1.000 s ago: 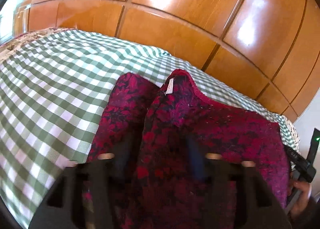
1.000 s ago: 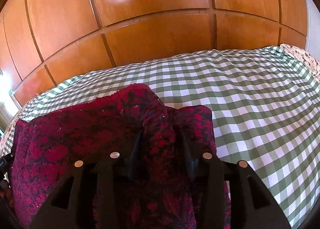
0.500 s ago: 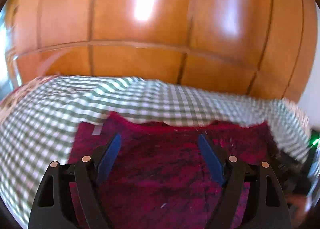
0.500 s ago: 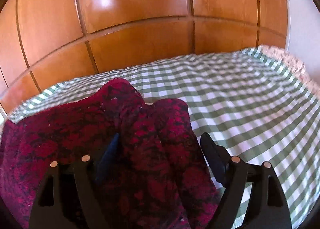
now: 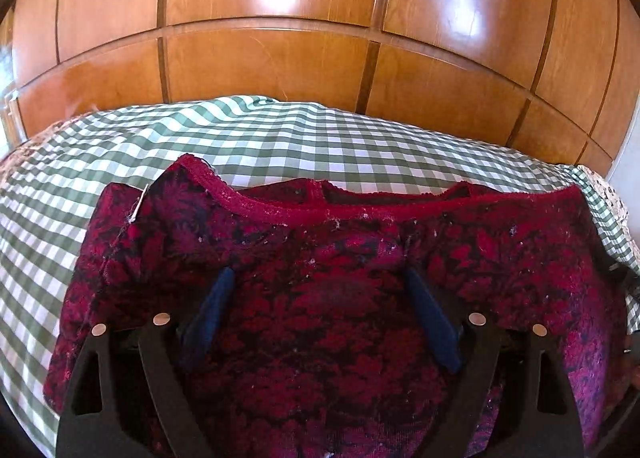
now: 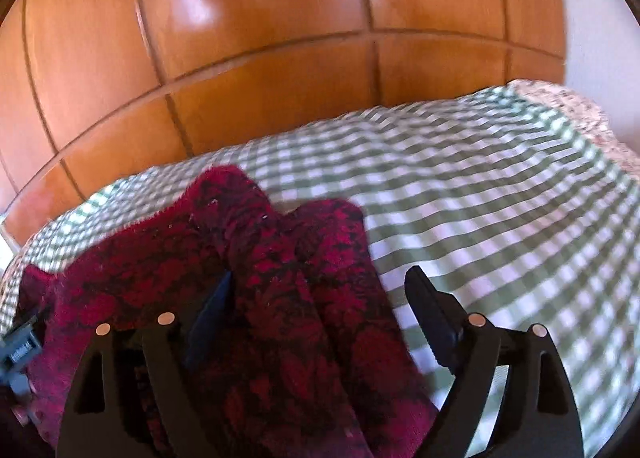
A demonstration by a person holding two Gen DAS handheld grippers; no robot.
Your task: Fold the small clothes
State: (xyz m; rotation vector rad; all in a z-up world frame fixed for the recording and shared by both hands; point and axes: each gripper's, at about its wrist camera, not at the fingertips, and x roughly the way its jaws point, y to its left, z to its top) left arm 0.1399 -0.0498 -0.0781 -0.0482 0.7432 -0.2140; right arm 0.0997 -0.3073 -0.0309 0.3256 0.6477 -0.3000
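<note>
That red floral knit top [image 5: 340, 298] looks soft and floppy, so it'll sag if lifted. Both the left gripper [image 5: 316, 278] and right gripper [image 6: 320, 278] are spreading apart, nothing pinched. Best grab looks like the trimmed neckline at 12 o'clock.

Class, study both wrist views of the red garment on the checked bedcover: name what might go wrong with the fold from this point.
1. The left gripper and right gripper are opening above the red garment without gripping it, so it may settle unevenly.
2. A raised ridge of cloth near the right gripper might be folded in as a crease.
3. The checked bedcover looks soft; pressing may bunch the layers.
</note>
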